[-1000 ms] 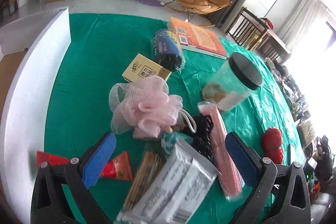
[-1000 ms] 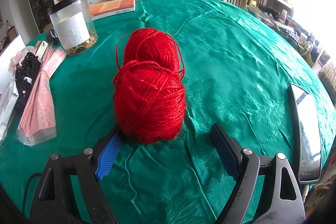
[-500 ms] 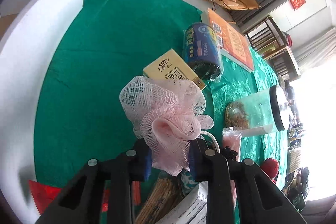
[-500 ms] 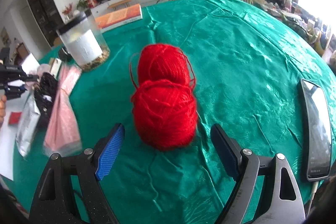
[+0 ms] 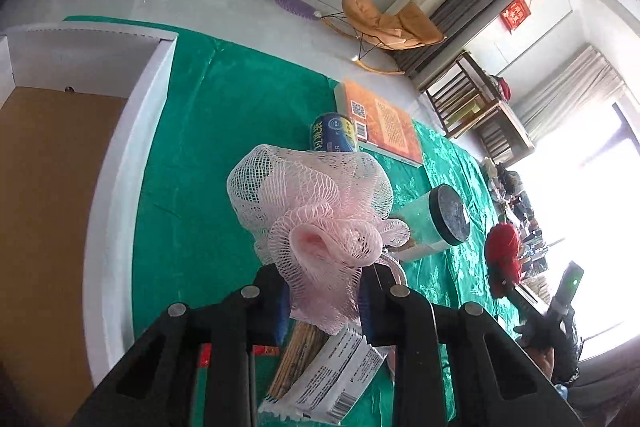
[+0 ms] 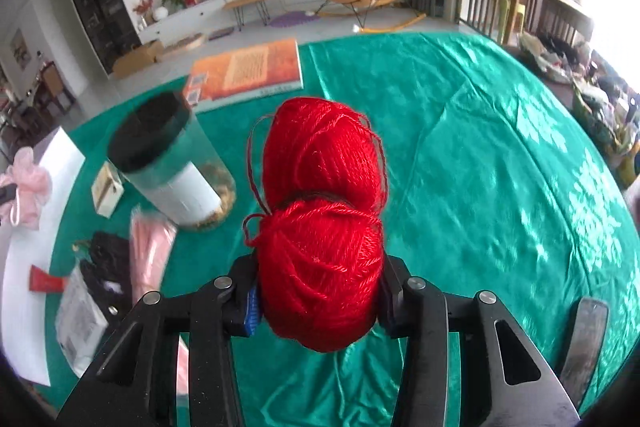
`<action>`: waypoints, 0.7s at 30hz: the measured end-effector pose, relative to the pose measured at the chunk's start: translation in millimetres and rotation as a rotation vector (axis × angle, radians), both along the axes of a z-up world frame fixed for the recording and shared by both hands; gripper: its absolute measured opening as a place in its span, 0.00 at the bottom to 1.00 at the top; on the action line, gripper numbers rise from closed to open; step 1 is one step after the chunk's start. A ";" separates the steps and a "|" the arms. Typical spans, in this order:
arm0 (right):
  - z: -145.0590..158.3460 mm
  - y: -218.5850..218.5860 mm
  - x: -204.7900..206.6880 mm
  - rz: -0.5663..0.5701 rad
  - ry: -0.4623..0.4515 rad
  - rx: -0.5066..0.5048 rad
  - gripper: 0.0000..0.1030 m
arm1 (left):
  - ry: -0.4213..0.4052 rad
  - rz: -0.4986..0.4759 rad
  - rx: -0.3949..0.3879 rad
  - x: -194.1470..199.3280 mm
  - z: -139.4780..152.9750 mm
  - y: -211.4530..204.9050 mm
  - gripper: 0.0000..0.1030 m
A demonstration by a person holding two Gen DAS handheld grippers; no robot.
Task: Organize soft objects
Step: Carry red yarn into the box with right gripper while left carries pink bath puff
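Left view: my left tongs (image 5: 324, 301) pinch one pink puff (image 5: 316, 215), lifted above the cloth (image 5: 224, 131); I should carry it level to the white box (image 5: 120, 163).

Right view: my right tongs (image 6: 318, 301) have just closed on two tied red yarn balls (image 6: 320, 219), above the cloth; I must grip gently. One jar (image 6: 172, 163), one book (image 6: 248, 71).

Pink-white mesh bath pouf (image 5: 316, 211); red yarn (image 6: 320, 227); green patterned tablecloth (image 6: 500, 167); orange book (image 6: 248, 71)
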State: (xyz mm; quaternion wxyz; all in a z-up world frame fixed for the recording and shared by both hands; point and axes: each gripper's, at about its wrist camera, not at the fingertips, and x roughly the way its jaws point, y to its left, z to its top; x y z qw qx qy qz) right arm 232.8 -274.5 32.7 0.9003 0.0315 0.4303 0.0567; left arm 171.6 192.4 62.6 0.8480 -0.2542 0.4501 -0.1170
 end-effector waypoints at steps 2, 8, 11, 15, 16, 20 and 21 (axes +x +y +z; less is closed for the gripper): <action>24.1 25.0 2.1 0.044 -0.040 -0.001 0.45 | -0.020 0.005 -0.002 -14.7 11.6 16.0 0.26; 80.9 145.4 -27.8 0.323 -0.097 0.073 0.45 | -0.051 0.109 0.053 -77.6 26.3 91.4 0.26; 96.6 221.8 -55.7 0.504 -0.081 0.165 0.45 | -0.038 0.194 0.137 -113.8 25.0 133.8 0.26; 99.5 318.0 -95.9 0.729 -0.011 0.279 0.46 | 0.000 0.331 0.280 -157.9 19.6 181.0 0.42; 97.1 340.2 -105.6 0.776 0.017 0.305 0.51 | 0.009 0.371 0.320 -167.4 17.4 189.2 0.62; 84.4 381.8 -130.3 0.869 0.088 0.392 0.74 | -0.041 0.481 0.341 -194.3 10.6 207.9 0.94; 81.7 380.7 -133.7 0.871 0.080 0.386 0.74 | -0.050 0.481 0.333 -195.4 9.2 207.5 0.94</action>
